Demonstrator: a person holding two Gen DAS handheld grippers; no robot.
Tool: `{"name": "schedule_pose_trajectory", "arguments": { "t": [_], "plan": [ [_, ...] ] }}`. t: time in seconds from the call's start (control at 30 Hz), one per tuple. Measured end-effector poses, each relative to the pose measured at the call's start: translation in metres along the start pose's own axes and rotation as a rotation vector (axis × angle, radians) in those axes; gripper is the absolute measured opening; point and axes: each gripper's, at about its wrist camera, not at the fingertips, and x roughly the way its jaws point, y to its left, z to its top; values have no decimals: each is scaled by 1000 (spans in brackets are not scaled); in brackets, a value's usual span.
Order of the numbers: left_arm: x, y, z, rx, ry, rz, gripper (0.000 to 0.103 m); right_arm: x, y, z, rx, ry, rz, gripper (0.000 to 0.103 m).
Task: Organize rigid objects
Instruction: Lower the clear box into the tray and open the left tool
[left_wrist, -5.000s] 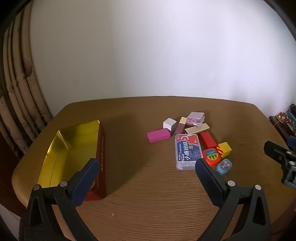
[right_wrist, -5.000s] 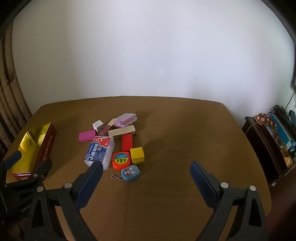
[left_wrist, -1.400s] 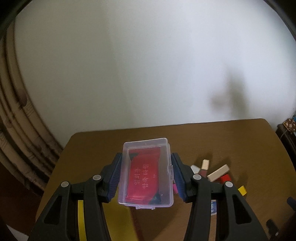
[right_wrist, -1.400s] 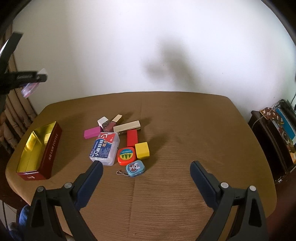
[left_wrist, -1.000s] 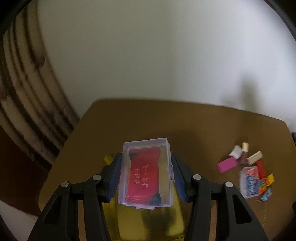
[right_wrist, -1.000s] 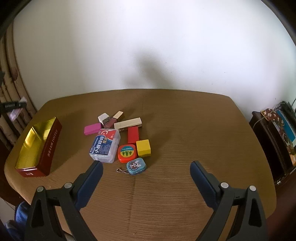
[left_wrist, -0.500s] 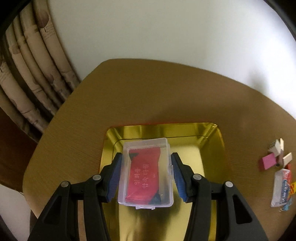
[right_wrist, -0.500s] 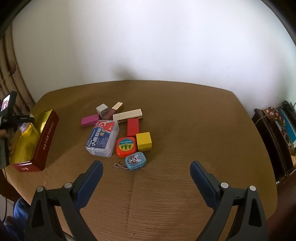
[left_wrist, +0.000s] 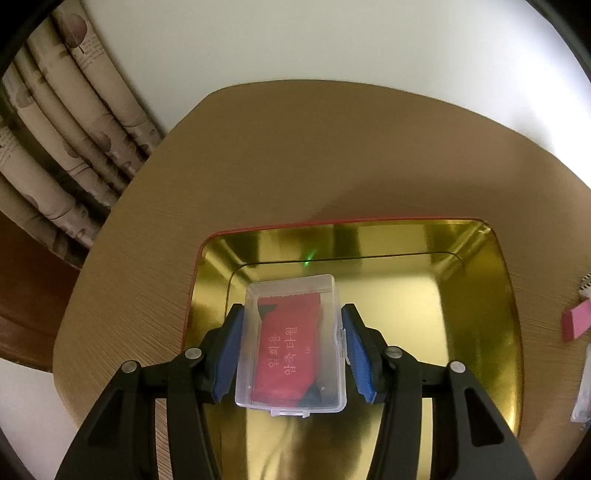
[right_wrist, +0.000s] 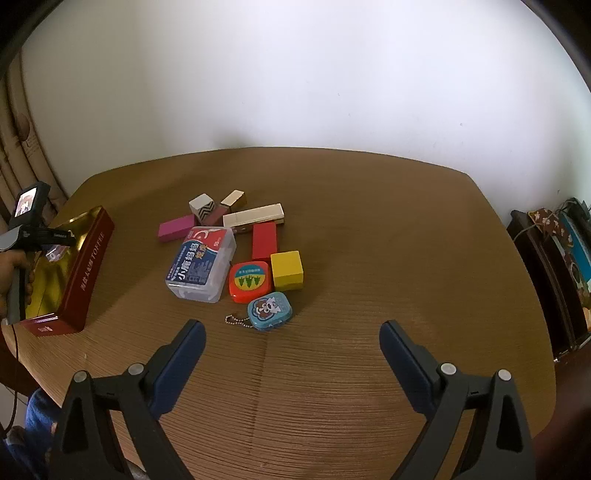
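Our left gripper (left_wrist: 291, 347) clamps a clear plastic box (left_wrist: 293, 343) between its blue pads (left_wrist: 229, 354), both pressed against the box's long sides. A red packet with white lettering shows through the lid. We hold the box tilted down over the gold inside of the red tin (left_wrist: 480, 295), near the tin's left end; whether it touches the bottom we cannot tell.

Our right gripper (right_wrist: 291, 343) hangs above the wooden table (right_wrist: 369, 240) with its fingers wide and nothing between them. Ahead of it lie the remaining pieces in a loose cluster: a blue keychain case (right_wrist: 270, 310), an orange case (right_wrist: 250, 281), a yellow cube (right_wrist: 287, 270), a red block (right_wrist: 264, 242), a labelled plastic box (right_wrist: 201, 263) and a pink block (right_wrist: 176, 228).
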Motion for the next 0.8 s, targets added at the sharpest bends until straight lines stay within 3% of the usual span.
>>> {"name": "schedule_pose_trajectory", "arguments": {
  "t": [0.23,0.33,0.43,0.5,0.57,0.63,0.7,0.8],
  "plan": [
    [10,-2,-4,-10,13,8,51,3,-1,0,0,6,2,98],
    [-2,0,-10,-32,-25,-25,67,9,-5,-1,9,23,17,98],
    [-37,4,-20,-58,-107,-81,67,19,-17,-5,38,39,14,98],
    [-80,10,-37,-72,-229,-158,74,27,-25,-8,45,47,21,98],
    [-123,11,-65,-40,-336,-236,91,35,-32,-12,53,48,39,98],
    [-151,11,-94,-15,-408,-293,98,43,-33,-17,47,57,63,98],
    [-172,9,-138,18,-436,-365,99,54,-30,-23,35,52,92,98],
    [-177,4,-184,23,-396,-446,99,64,-17,-25,9,30,143,98]
  ]
}}
